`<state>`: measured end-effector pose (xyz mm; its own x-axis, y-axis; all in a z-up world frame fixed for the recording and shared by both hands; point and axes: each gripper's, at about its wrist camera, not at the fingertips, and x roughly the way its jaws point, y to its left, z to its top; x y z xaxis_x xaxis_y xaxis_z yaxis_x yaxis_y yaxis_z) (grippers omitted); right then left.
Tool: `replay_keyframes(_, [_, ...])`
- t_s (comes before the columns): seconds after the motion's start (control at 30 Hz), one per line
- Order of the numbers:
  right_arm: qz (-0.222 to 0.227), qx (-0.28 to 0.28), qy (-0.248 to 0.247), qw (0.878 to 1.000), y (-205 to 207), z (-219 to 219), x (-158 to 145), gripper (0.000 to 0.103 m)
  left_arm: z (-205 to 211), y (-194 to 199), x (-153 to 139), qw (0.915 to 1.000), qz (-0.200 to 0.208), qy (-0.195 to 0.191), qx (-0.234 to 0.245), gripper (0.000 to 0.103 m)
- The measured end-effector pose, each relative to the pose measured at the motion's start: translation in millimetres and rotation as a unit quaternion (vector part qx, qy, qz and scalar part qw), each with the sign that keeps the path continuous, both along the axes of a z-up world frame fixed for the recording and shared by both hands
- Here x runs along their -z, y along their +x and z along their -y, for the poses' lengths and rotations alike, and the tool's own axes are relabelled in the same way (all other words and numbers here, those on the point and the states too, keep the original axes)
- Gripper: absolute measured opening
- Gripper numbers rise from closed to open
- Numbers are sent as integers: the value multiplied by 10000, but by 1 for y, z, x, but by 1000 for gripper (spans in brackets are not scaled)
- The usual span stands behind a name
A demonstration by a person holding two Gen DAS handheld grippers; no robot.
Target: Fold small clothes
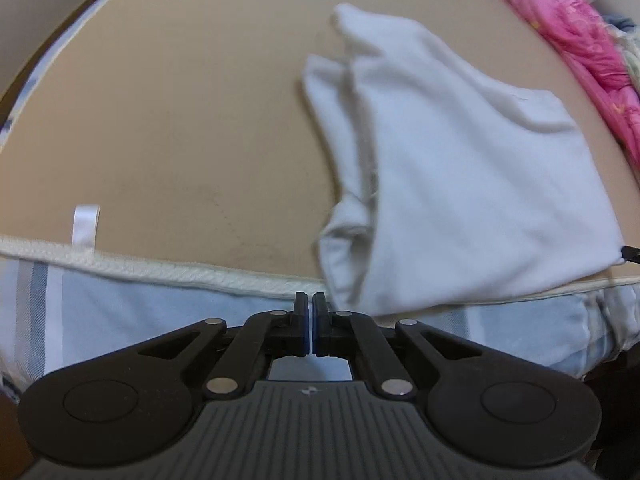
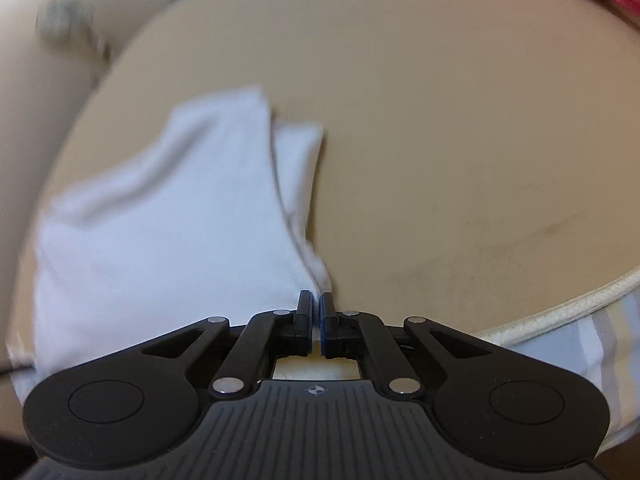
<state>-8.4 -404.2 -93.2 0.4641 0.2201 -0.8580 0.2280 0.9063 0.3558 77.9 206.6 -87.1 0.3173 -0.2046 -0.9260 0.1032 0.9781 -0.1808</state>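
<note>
White garment (image 2: 160,220) pinched in right gripper (image 2: 316,300); left gripper (image 1: 311,300) beside it.

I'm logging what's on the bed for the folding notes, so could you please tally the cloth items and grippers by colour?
White: 1, the garment on the tan mattress
Pink: 1, the bedding at the far edge
Black: 2, the left gripper, shut on nothing, and the right gripper, pinching the garment's corner
Total: 4

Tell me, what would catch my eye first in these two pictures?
A white garment lies partly folded on a tan mattress top, its near edge at the piped border. The right gripper pinches its corner; the left gripper is shut beside it. Bright pink bedding is bunched along the far right edge.
</note>
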Motion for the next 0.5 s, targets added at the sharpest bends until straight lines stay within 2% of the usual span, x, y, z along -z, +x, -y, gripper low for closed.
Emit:
replay_keyframes(0.03, [48, -91, -211, 9997, 0, -4, -2, 4, -3, 3, -3, 9998, 80, -160, -76, 3])
replay_keyframes(0.1, [350, 6, -724, 9968, -3, -7, -13, 8, -5, 5, -22, 9967, 546, -578, -154, 13])
replay_keyframes(0.17, [756, 222, -643, 9948, -6, -3, -25, 24, -2, 7, -35, 9921, 862, -904, -148, 60])
replay_keyframes(0.2, [948, 303, -475, 9939, -6, -1, -31, 34, 4, 10, -37, 9909, 953, -940, -105, 66])
replay_keyframes(0.23, [1092, 325, -333, 9929, -4, -1, -34, 37, 10, 12, -37, 9912, 981, -884, -49, 70])
replay_keyframes(0.33, [1261, 114, -135, 9919, 5, -14, -37, 39, 35, 20, -27, 9945, 934, -456, 90, 70])
replay_keyframes(0.4, [1105, -97, -240, 9935, 14, -27, -32, 42, 53, 22, -24, 9953, 917, -224, 193, 70])
replay_keyframes(0.5, [609, -409, -585, 9956, 27, -43, -19, 43, 73, 26, -16, 9957, 880, 148, 240, 71])
